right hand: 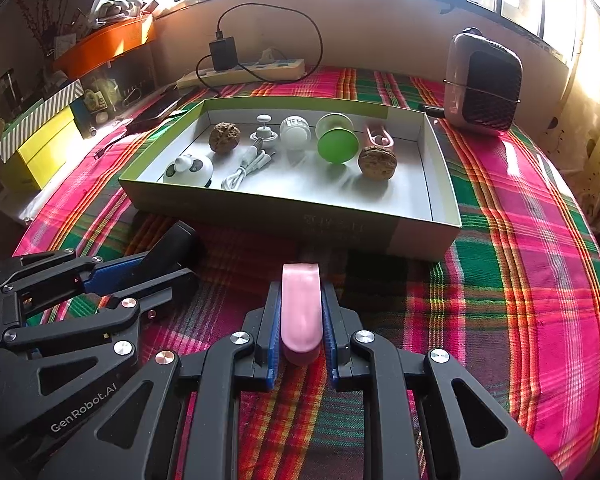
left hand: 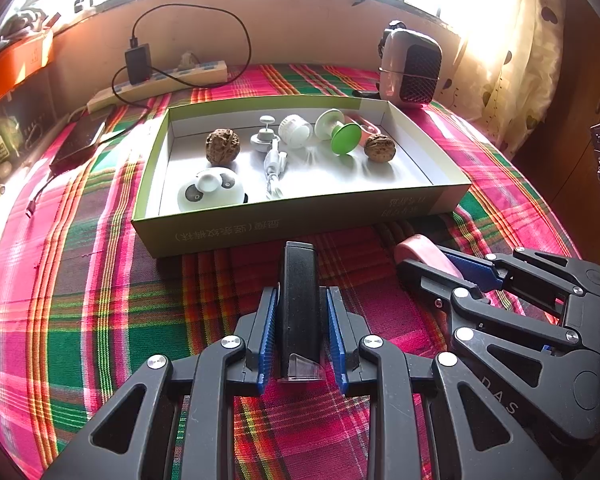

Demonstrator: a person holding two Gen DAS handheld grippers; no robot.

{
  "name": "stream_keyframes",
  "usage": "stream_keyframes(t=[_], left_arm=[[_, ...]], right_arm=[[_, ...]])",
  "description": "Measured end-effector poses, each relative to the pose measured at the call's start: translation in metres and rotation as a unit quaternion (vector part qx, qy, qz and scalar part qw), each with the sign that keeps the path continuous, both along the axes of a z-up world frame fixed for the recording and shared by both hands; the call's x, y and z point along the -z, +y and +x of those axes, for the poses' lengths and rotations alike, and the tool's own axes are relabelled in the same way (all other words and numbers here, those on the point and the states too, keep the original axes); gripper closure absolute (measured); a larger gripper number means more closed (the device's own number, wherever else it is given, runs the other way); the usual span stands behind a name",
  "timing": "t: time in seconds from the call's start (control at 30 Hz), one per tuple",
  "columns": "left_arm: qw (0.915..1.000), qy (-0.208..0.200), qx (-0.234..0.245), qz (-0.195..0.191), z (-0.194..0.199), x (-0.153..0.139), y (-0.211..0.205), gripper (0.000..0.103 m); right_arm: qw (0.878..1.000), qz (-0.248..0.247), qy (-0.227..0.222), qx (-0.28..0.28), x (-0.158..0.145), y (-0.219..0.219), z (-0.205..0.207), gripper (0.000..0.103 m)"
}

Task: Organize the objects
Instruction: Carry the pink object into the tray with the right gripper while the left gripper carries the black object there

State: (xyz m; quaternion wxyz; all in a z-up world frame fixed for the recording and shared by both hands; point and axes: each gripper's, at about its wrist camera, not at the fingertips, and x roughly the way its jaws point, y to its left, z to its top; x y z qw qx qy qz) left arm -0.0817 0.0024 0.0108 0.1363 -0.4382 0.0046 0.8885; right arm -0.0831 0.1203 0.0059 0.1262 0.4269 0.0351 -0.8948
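A shallow green-edged cardboard box [left hand: 260, 228] lies on the plaid cloth. It holds two walnuts [left hand: 223, 147], a white panda-faced item [left hand: 211, 192], a white cable [left hand: 274, 168], a green-and-white suction piece [left hand: 340, 134] and other small white parts. In front of the box, my left gripper [left hand: 302, 296] is shut on a slim black rectangular object [left hand: 299, 300] that lies lengthwise between the blue pads. To its right, my right gripper [right hand: 301, 292] is shut on a pink oblong object [right hand: 301, 312], which points at the box's front wall [right hand: 300, 216]. Both held objects rest low over the cloth.
A small pink-and-black heater [left hand: 410, 68] stands at the box's far right corner. Behind the box lies a power strip [left hand: 160, 82] with a black charger and cable. A dark phone [left hand: 78, 142] sits at the left. Yellow boxes [right hand: 40, 140] and an orange tray [right hand: 104, 44] line the left edge.
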Motion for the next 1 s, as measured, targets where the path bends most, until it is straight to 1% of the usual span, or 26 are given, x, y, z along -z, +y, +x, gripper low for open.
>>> stream_keyframes(t=[0.33,1.0], left_arm=[[1.0,0.0,-0.002,0.0,-0.001,-0.003,-0.002,0.081],[0.9998,0.019,0.0,0.008,0.006,-0.028,0.001,0.082]], right_arm=[[1.0,-0.01,0.004,-0.003,-0.005,0.003,0.003,0.084],[0.999,-0.028,0.025,-0.001,-0.026,0.014,0.009,0.084]])
